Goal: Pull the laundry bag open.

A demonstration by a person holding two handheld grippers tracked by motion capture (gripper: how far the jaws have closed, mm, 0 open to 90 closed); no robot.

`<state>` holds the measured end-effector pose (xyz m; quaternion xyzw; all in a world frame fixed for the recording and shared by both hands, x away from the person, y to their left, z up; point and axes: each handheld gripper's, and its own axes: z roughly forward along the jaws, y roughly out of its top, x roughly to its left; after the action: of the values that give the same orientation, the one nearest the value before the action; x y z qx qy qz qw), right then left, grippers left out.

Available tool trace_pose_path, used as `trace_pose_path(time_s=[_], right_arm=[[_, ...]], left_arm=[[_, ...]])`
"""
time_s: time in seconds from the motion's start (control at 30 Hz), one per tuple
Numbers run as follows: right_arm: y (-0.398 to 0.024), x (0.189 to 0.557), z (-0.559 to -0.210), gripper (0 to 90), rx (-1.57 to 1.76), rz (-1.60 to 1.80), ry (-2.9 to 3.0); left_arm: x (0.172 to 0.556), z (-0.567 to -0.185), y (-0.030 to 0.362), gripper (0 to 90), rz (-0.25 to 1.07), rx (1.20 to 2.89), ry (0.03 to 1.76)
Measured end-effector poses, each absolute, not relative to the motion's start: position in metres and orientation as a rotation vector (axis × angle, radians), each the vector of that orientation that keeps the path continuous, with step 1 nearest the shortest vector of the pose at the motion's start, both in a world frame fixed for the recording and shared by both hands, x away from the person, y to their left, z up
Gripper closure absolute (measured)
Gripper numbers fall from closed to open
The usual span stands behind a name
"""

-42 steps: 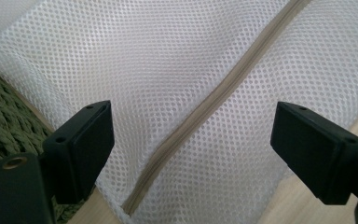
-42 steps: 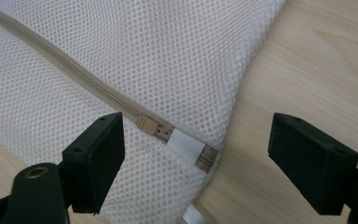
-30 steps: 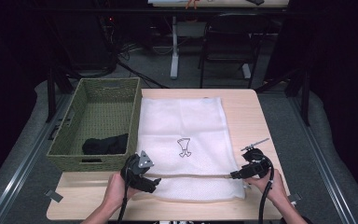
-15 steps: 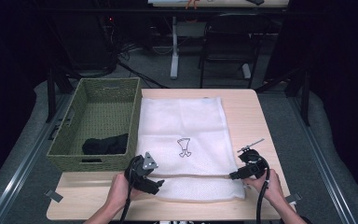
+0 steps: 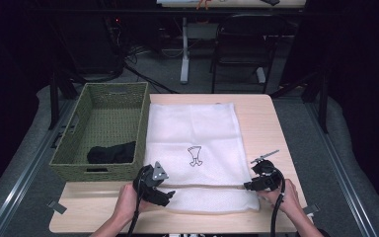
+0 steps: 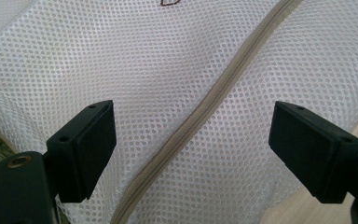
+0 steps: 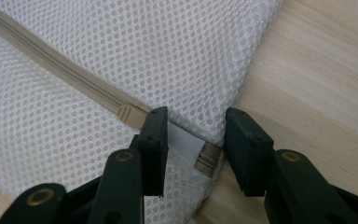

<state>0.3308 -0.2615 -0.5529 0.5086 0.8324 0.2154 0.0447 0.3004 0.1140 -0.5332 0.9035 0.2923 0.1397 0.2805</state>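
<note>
A white mesh laundry bag [image 5: 192, 148] lies flat on the bench, spread out as a long rectangle running away from the person, just beside a woven basket. Its netting is fine and full of small round holes, with a small dark drawing near the middle. A beige zipper [image 5: 207, 186] crosses the bag close to its near edge — closed along the whole stretch that shows. At the bag's right corner the zipper slider [image 7: 130, 115] sits by a white fabric tab [image 7: 182, 145], and the zipper's end [image 7: 209, 157] pokes out at the corner — the mesh there bulges up slightly.
</note>
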Motion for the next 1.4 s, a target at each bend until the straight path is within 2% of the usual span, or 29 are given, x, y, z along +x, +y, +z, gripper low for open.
trace_pose_path(time_s=[0.2, 0.4, 0.57, 0.67, 1.4], right_arm=[[-0.256, 0.332, -0.552, 63.8, 1.568, 0.610, 2.536], [-0.256, 0.333, -0.552, 71.0, 1.607, 0.622, 2.528], [-0.256, 0.334, -0.552, 80.9, 1.605, 0.648, 2.556], [-0.254, 0.333, -0.549, 83.3, 1.563, 0.646, 2.568], [-0.253, 0.321, -0.522, 83.7, 1.459, 0.771, 2.531]], left_arm=[[0.301, -0.535, 0.112, 15.4, 0.371, 2.419, 0.783], [0.297, -0.534, 0.106, 15.6, 0.366, 2.430, 0.769], [0.295, -0.535, 0.099, 15.7, 0.358, 2.442, 0.748], [0.294, -0.536, 0.092, 15.8, 0.352, 2.453, 0.714], [0.294, -0.525, 0.055, 16.0, 0.386, 2.431, 0.569]])
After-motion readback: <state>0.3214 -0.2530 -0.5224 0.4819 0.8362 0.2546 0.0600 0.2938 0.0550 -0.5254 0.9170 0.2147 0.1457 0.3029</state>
